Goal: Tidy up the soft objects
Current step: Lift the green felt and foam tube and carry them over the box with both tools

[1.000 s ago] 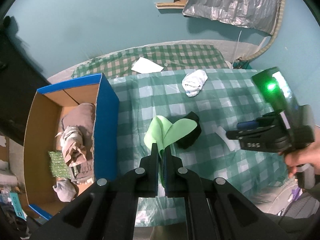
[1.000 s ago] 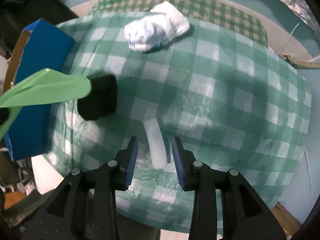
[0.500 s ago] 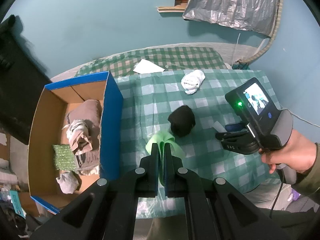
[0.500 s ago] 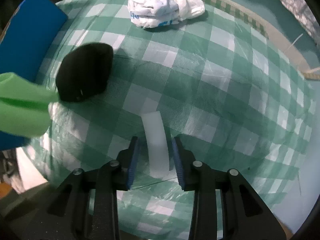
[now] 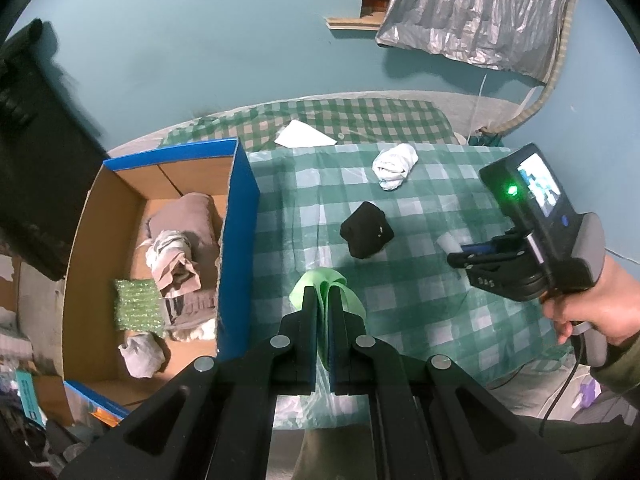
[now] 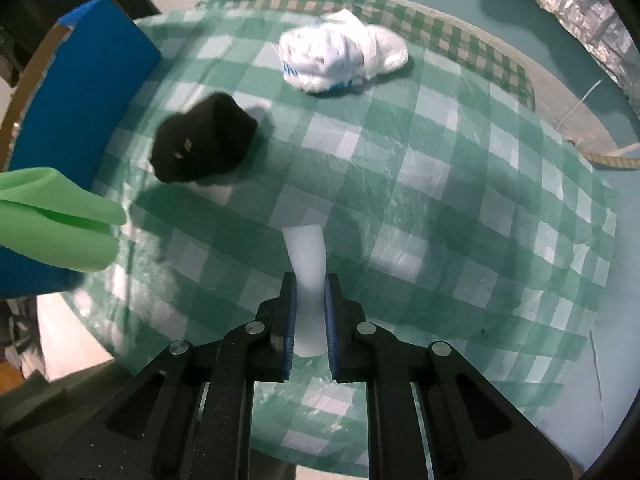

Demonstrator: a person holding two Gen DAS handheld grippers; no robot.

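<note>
Black left tool (image 5: 325, 300) with silver screws; right tool (image 6: 311, 292) has blue pads.

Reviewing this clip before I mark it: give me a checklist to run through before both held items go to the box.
1. Left gripper shut on green cloth: ok.
2. Right gripper shut on white foam strip: ok.
3. Strip clear of the table: cannot tell.
4. Box open, with free room: ok.
5. Black sock and white sock left on the table: not ok, still to sort.
</note>
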